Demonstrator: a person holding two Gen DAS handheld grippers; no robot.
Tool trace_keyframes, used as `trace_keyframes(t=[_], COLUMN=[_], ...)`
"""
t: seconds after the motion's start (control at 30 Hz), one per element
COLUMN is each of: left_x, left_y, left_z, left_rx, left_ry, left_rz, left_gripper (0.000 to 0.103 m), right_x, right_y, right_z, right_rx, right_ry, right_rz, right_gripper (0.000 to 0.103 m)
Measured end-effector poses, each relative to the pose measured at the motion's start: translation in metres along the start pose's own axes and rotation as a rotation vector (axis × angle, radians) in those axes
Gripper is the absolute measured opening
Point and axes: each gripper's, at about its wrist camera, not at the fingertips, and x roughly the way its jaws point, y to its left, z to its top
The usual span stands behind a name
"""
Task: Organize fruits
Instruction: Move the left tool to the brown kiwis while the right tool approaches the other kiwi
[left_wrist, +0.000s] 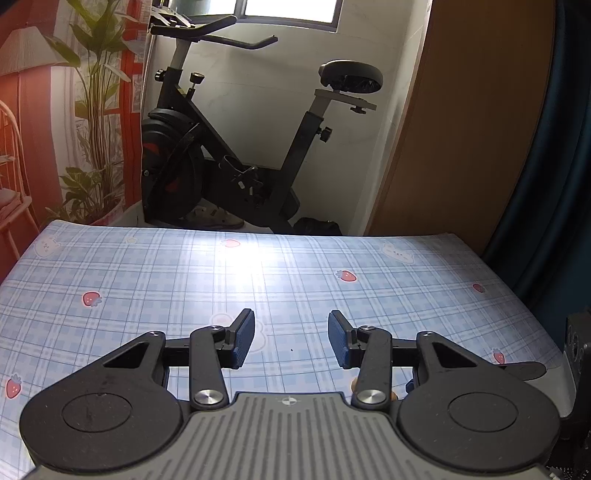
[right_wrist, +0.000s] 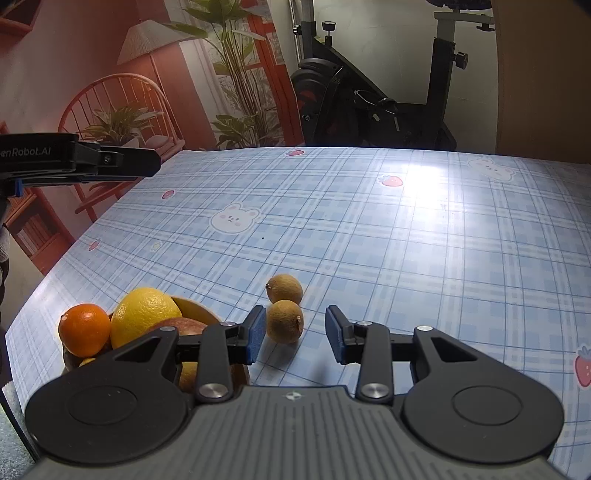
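On my right wrist camera, the right gripper (right_wrist: 295, 334) has its fingers released, spread wide with nothing between the blue pads (right_wrist: 256, 338). Just ahead of the gap sits the nearer brown fruit (right_wrist: 284, 321), small and round, resting on the surface (right_wrist: 406, 258) close to the left pad but apart from it as far as I can tell. The farther brown fruit (right_wrist: 284, 289) lies right behind it, the two touching or nearly so. Off to the left of my right gripper is the bowl (right_wrist: 195, 308), yellowish inside, partly hidden by the gripper body; it holds a lemon (right_wrist: 144, 314), an orange (right_wrist: 85, 328) at its left edge, and a reddish apple (right_wrist: 184, 326) tucked low in front of the lemon. The left gripper shows at the upper left of this view, seen side-on above the surface edge. On my left wrist camera, the left gripper (left_wrist: 291, 339) is likewise released, fingers spread over bare blue plaid cloth printed with strawberries and bears. An exercise bike (left_wrist: 236, 147) stands beyond the far edge of the surface.
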Motion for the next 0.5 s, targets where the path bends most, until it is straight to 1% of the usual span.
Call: trace_keyframes(t=[0.13, 0.23, 0.33, 0.5], left_x=[0.009, 0.013, 0.017, 0.024], left_y=[-0.003, -0.004, -0.005, -0.001], left_z=[0.0, 0.0, -0.001, -0.001], left_rx=[0.028, 0.038, 0.046, 0.044], left_ry=[0.015, 0.022, 0.03, 0.049], left_rz=[0.002, -0.004, -0.011, -0.022], left_gripper=[0.046, 0.045, 0.044, 0.043], right_x=[0.008, 0.011, 0.011, 0.012], right_y=[0.001, 0.002, 0.001, -0.001], right_z=[0.001, 0.001, 0.001, 0.001], right_rx=[-0.012, -0.023, -0.027, -0.019], right_ry=[0.018, 0.021, 0.025, 0.036], right_rz=[0.013, 0.008, 0.018, 0.042], right_gripper=[0.039, 0.035, 0.034, 0.028])
